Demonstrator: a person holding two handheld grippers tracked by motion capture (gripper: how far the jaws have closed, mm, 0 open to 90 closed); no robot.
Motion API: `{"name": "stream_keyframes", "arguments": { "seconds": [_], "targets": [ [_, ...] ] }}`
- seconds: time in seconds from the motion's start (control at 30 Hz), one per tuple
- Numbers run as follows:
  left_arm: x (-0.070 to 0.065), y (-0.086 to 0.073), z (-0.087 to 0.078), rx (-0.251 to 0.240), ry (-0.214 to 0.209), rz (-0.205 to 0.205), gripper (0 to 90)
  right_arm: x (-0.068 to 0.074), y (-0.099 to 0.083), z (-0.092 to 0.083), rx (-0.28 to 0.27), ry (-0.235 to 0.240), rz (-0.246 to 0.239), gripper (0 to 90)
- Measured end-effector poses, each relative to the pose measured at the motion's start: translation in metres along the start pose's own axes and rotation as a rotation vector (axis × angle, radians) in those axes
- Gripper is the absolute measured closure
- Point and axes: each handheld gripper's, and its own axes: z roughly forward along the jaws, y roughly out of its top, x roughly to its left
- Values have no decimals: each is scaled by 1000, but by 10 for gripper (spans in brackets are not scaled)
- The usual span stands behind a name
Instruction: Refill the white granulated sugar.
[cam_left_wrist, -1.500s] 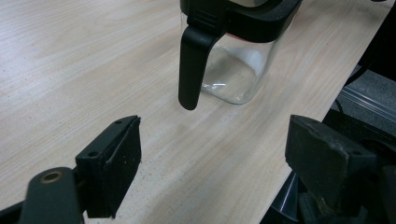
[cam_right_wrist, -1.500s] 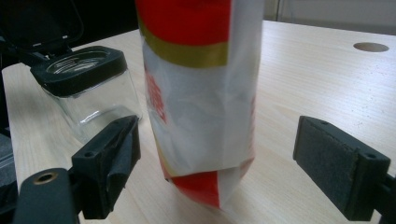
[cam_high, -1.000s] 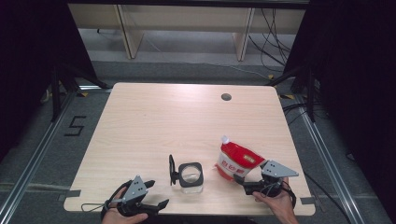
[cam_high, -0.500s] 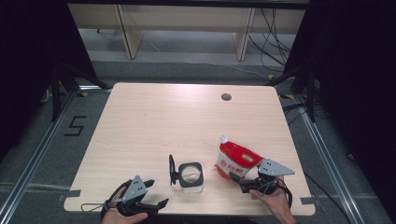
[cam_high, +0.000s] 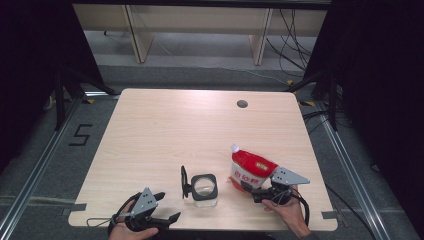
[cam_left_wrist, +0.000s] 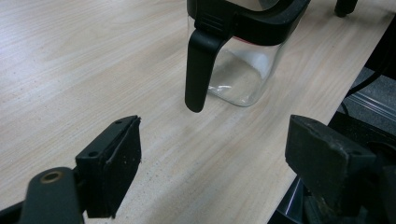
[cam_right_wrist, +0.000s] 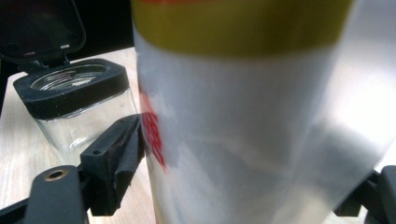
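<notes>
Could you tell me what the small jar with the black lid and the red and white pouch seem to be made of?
Jar: clear, glossy walls with bright reflections, so glass or hard clear plastic; its collar and flip lid look like matte black plastic. Pouch: thin, flexible printed film, probably plastic laminate, with a soft sheen and a small white spout. It stands between the right claw jaws.
</notes>
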Motion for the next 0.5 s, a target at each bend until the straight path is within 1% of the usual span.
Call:
{"name": "stream_keyframes", "arguments": {
  "seconds": [0.03,0.07,0.1,0.13,0.17,0.2,0.23,0.27,0.3,0.33,0.37,0.4,0.43,0.47,0.5],
  "targets": [
    [1,0,0,2,0,10,180,3,0,0,7,-45,19,211],
    [2,1,0,2,-1,29,180,3,0,1,0,-36,18,215],
    [1,1,0,2,-1,26,180,-1,-1,3,-41,-27,-23,228],
    [1,1,0,2,-1,26,180,-1,-1,3,-41,-27,-23,228],
    [1,1,0,4,-1,28,180,0,-1,2,-18,-19,3,229],
    [2,0,0,4,2,28,180,-1,-1,3,-21,-19,-1,229],
    [1,1,0,0,1,24,180,-2,-1,3,-8,-14,-6,232],
    [1,1,0,0,1,24,180,-2,-1,3,-8,-14,-6,232],
    [1,1,0,1,1,24,180,0,-2,5,-4,-13,26,232],
    [1,1,0,1,0,25,180,-2,-2,6,-12,-9,0,239],
    [0,0,0,-1,2,-3,180,0,-2,8,-12,0,28,246],
    [0,0,0,-1,2,-3,180,0,-2,8,-12,0,28,246],
    [0,0,0,-3,3,-4,180,-1,-1,9,-3,4,11,256],
    [0,0,0,-3,3,-4,180,-1,-1,9,-3,4,11,256],
    [1,0,0,0,1,19,180,-1,-1,9,-11,19,24,260]
  ]
}}
